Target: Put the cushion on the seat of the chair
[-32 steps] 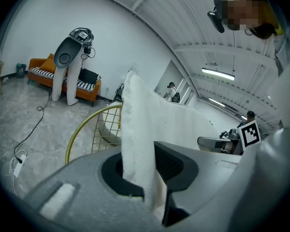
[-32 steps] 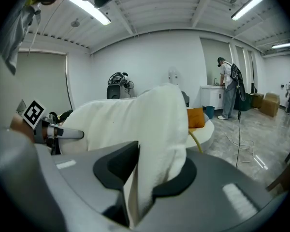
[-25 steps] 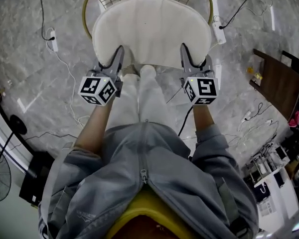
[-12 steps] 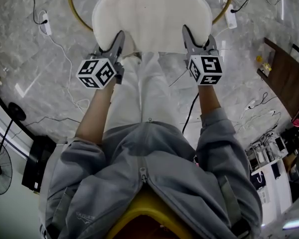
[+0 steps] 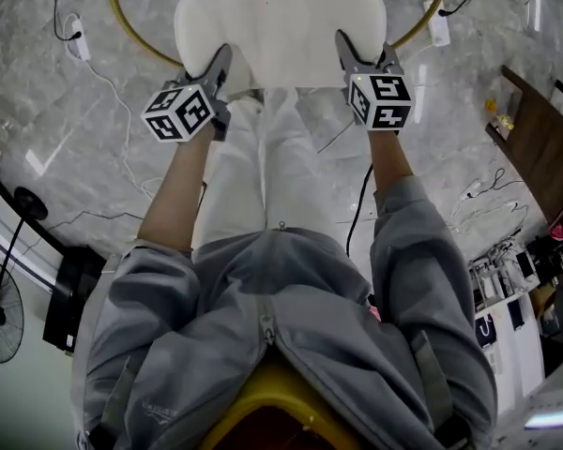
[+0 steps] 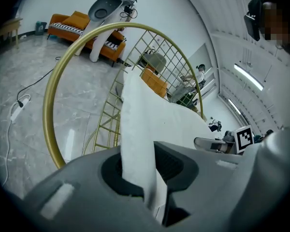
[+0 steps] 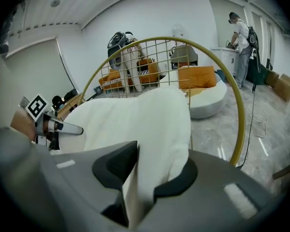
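The white cushion (image 5: 281, 26) hangs flat over the chair, whose gold ring (image 5: 122, 28) curves out on both sides of it. My left gripper (image 5: 220, 61) is shut on the cushion's near left edge, and my right gripper (image 5: 342, 45) is shut on its near right edge. In the left gripper view the cushion (image 6: 137, 124) is pinched between the jaws, with the gold ring (image 6: 50, 95) and wire back behind it. In the right gripper view the cushion (image 7: 135, 112) bulges out of the jaws and the left gripper (image 7: 58, 125) shows across it. The seat under the cushion is hidden.
The person's legs in white trousers (image 5: 263, 167) stand right before the chair. Power strips (image 5: 72, 36) (image 5: 438, 28) and cables lie on the marble floor either side. A brown table (image 5: 535, 148) is at the right and a fan (image 5: 0, 317) at the left.
Both grippers have sunk together with the cushion toward the chair. The chair's wire back has slid out of the top of the head view. Both grips are unchanged.
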Demonstrator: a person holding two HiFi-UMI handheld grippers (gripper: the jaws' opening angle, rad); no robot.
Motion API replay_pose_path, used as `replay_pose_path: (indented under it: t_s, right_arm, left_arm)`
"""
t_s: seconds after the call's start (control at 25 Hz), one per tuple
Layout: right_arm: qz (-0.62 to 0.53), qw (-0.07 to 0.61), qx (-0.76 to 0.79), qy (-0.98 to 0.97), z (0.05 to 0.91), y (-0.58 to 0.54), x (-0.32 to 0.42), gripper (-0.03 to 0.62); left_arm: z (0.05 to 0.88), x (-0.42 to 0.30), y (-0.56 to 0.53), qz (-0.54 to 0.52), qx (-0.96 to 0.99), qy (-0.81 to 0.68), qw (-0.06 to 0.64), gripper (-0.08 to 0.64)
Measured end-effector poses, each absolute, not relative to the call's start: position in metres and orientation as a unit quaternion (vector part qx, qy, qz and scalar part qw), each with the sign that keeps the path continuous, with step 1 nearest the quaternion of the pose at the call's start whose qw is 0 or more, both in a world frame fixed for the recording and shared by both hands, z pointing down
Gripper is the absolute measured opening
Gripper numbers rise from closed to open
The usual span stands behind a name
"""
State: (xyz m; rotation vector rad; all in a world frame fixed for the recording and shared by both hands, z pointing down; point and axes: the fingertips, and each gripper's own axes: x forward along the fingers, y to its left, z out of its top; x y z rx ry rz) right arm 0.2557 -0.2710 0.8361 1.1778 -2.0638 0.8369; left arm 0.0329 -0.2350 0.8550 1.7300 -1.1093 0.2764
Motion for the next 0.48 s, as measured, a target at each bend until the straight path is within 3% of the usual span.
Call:
replay_pose_path:
  t_s: [0.48]
  right_arm:
    - [0.326,0.368,0.451,-0.745,0.885,-0.289,0.263,0.145]
  left_arm:
    - [0.901,0.038,-0.247,0.166,0.694,-0.457,0.531,0.075]
